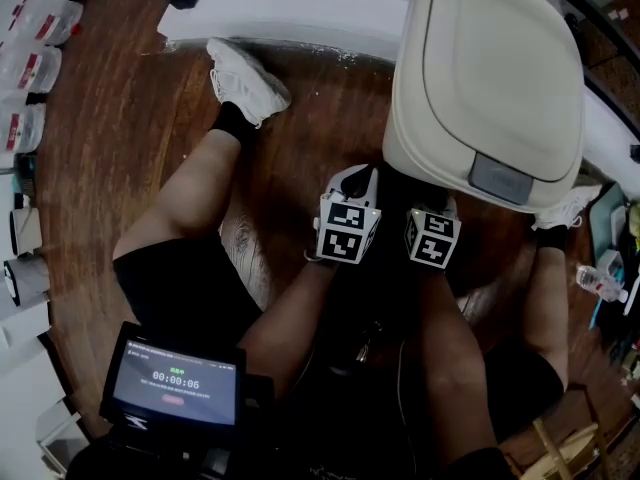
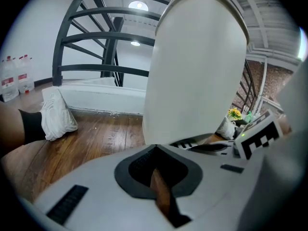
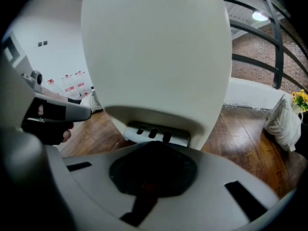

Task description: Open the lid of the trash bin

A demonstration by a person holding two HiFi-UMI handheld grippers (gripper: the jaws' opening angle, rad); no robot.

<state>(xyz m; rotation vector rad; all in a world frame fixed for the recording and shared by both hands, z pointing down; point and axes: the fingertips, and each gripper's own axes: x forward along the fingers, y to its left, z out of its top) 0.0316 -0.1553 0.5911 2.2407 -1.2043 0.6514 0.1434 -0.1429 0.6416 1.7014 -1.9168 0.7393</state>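
**Status.** The lid (image 1: 495, 63) of the trash bin (image 2: 197, 71) is down and sits flush on the body. Judged from this, the opening step is not yet begun and the approach is in hand.

**Jaw state.**
- Left gripper (image 2: 155, 150): the jaws are clenched, pad against pad. Only a thin slit between them shows the wooden floor (image 2: 106, 138), and they hold nothing.
- Right gripper (image 3: 153, 147): the jaws are pressed together in the same way and hold nothing.

**Position of the bin.**
- The bin stands on the floor straight ahead of the right jaws and rises well above them.
- From the left jaws it lies ahead and to their right.
- A slotted grey plate (image 3: 154, 134) sits at the foot of the bin, just beyond the right jaw tips and apart from them. It looks like a pedal, but this cannot be confirmed.
- A grey tab (image 1: 503, 178) is set in the front edge of the lid, above both pairs of jaws.
- A shoe (image 2: 57, 114) rests on the floor to the left of the left jaws, well apart from them.

**Next move (judgement).**
1. Choose the release: the grey tab or the slotted plate.
2. For the tab, raise one gripper to the front edge of the lid and press with the jaws together.
3. If the lid must be lifted, part the jaws, close them on the front lip, and swing it up toward the hinge side.
4. Steady the body with the other gripper, since a light bin is likely to slide.
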